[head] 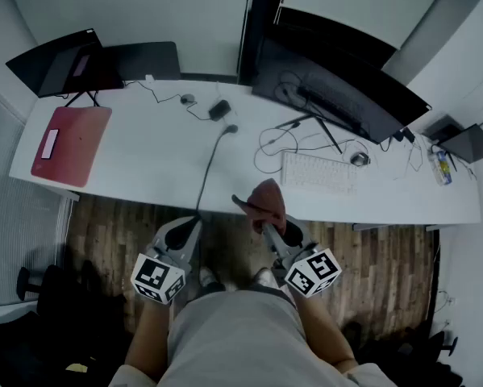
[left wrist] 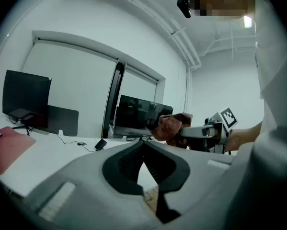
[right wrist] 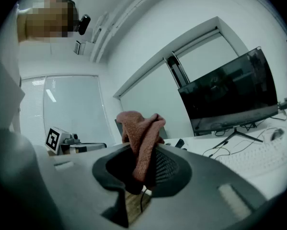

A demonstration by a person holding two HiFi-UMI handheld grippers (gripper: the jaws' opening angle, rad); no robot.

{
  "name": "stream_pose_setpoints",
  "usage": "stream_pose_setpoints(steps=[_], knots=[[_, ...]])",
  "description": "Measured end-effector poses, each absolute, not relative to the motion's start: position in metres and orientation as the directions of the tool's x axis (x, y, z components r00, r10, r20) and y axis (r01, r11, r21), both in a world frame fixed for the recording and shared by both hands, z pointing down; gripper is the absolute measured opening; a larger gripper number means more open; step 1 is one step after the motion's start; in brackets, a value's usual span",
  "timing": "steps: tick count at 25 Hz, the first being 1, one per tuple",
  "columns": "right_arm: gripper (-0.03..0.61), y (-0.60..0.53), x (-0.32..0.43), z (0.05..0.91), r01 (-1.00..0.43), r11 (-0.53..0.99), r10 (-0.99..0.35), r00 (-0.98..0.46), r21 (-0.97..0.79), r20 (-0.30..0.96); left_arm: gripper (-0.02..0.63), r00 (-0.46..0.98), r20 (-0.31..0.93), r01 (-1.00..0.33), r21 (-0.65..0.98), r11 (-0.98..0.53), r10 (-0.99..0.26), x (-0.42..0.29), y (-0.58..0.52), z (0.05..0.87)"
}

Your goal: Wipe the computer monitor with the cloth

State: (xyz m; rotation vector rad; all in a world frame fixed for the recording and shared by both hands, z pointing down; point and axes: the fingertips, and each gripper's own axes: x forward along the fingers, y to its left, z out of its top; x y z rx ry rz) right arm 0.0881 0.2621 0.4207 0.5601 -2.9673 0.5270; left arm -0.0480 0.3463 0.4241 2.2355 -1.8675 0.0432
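Note:
A reddish-brown cloth point(head: 263, 202) sticks up from my right gripper point(head: 269, 224), which is shut on it in front of the desk's near edge. In the right gripper view the cloth point(right wrist: 141, 133) hangs bunched between the jaws of the right gripper point(right wrist: 142, 152). The wide dark monitor point(head: 338, 87) stands at the back right of the white desk point(head: 160, 160), well beyond the cloth; the same monitor point(right wrist: 229, 97) shows ahead to the right. My left gripper point(head: 185, 236) is beside it, shut and holding nothing. From the left gripper point(left wrist: 144, 150) I see the cloth point(left wrist: 169, 126) and monitor point(left wrist: 138, 116).
A white keyboard point(head: 319, 172) and mouse point(head: 359, 159) lie before the monitor among loose cables. A second dark monitor point(head: 60, 63) and a red pad point(head: 70, 143) sit at the desk's left. A cable point(head: 209, 168) runs over the front edge. Wooden floor lies below.

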Motion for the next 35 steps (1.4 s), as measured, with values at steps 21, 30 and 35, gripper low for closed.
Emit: stream_pose_setpoints(steps=[21,30,35], knots=[[0.092,0.199,0.010,0.437,-0.425,0.821,-0.402,-0.905,-0.381,0.142,0.009,0.222,0.166,-0.944,0.282,-0.169,-0.961,-0.146,0.296,0.448],[0.092,0.086,-0.040,0.433,-0.363,0.815,-0.347,-0.930,-0.451,0.121,0.008,0.200,0.198,-0.950,0.280,-0.140,-0.960,-0.178,0.184,0.442],[0.092,0.035,-0.061,0.428,-0.330,0.799,-0.320,-0.941,-0.502,0.110,0.009,0.167,0.224,-0.958,0.269,-0.104,-0.960,-0.189,0.140,0.437]])
